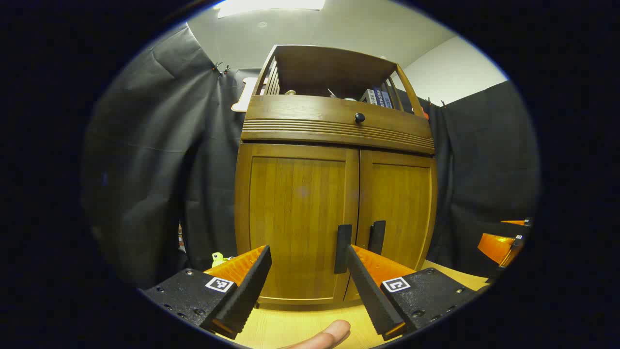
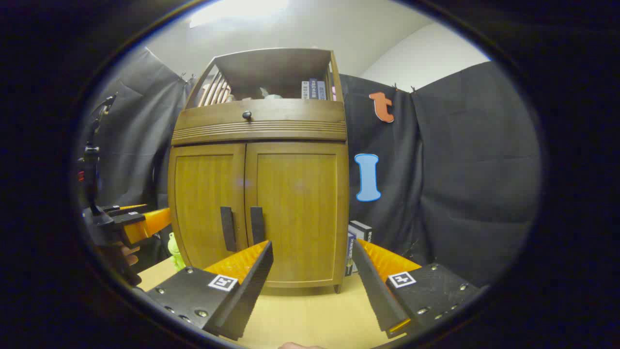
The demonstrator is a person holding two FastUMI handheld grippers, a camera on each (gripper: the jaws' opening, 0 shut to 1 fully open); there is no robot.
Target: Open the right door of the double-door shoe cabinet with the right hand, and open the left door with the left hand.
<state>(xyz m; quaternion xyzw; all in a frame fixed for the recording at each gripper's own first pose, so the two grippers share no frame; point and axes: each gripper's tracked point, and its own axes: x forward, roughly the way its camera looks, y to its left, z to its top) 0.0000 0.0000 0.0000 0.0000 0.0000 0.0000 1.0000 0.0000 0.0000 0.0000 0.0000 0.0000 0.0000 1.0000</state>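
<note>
While both doors of the shoe cabinet (image 1: 334, 194) were shut, you held your left gripper (image 1: 307, 286) in front of it with its two fingers spread wide and nothing between them. The cabinet stood on a pale wooden table (image 1: 290, 325), and its left door (image 1: 295, 218) and right door (image 1: 399, 213) met flush at the middle seam. Each door carried a dark upright handle: the left handle (image 1: 343, 248) just beside the seam on one side, the right handle (image 1: 377, 237) just beside it on the other. Your left gripper's right-hand finger sat low in front of the left handle; whether it touched, I cannot tell. A fingertip (image 1: 329, 334) of yours showed at the bottom edge of the left gripper view.

Your right gripper (image 2: 312, 286) was likewise spread wide and empty, held near the right door (image 2: 298, 213) but apart from its handle (image 2: 256, 225). In the right gripper view your left gripper (image 2: 140, 223) showed off to the side of the cabinet (image 2: 259, 189). A small black knob (image 2: 247, 115) sat on the drawer front above the doors, books (image 2: 315, 89) stood on the open shelf at the top, a green toy (image 2: 174, 249) lay by the cabinet's left foot, and small boxes (image 2: 356, 242) stood by its right.
</note>
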